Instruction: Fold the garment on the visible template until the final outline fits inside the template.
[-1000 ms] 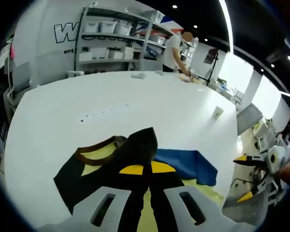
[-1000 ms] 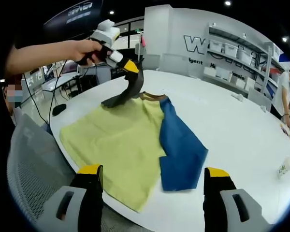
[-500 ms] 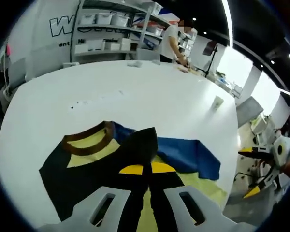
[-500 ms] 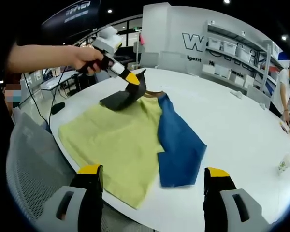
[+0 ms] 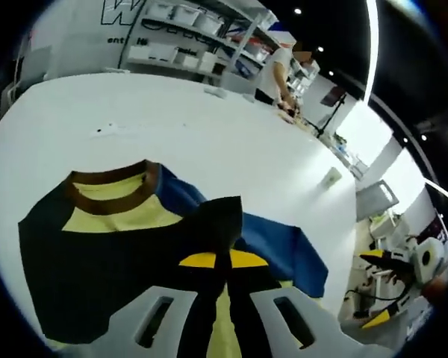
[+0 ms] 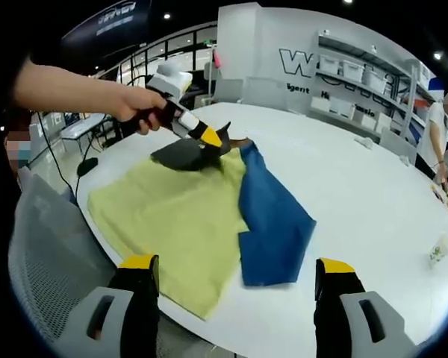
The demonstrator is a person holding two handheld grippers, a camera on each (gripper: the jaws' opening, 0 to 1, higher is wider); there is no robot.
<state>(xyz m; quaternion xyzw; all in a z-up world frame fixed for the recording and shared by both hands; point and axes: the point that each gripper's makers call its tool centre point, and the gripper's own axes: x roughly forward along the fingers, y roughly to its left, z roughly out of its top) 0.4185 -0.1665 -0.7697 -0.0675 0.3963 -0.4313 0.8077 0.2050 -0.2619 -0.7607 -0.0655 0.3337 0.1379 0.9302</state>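
A garment lies spread on the white table (image 6: 358,186): a yellow body (image 6: 172,216), a blue panel (image 6: 272,216), a black part (image 5: 97,261) and a brown collar (image 5: 108,194). My left gripper (image 5: 217,261) is shut on a fold of the black fabric (image 5: 222,220), held low over the garment near the collar. In the right gripper view a hand holds that left gripper (image 6: 209,136) above the black fabric (image 6: 181,153). My right gripper (image 6: 237,276) stands open at the table's near edge, apart from the cloth, and appears in the left gripper view as the right gripper (image 5: 377,289).
A grey mesh chair (image 6: 52,253) sits by the table's near edge. A small cup (image 6: 436,252) stands on the table's far right. A person (image 5: 284,71) works at the far end, in front of shelves with bins (image 5: 187,37).
My left gripper has come down from high above the table, lowering the black fabric onto the garment near the collar. The right gripper has stayed where it was, open.
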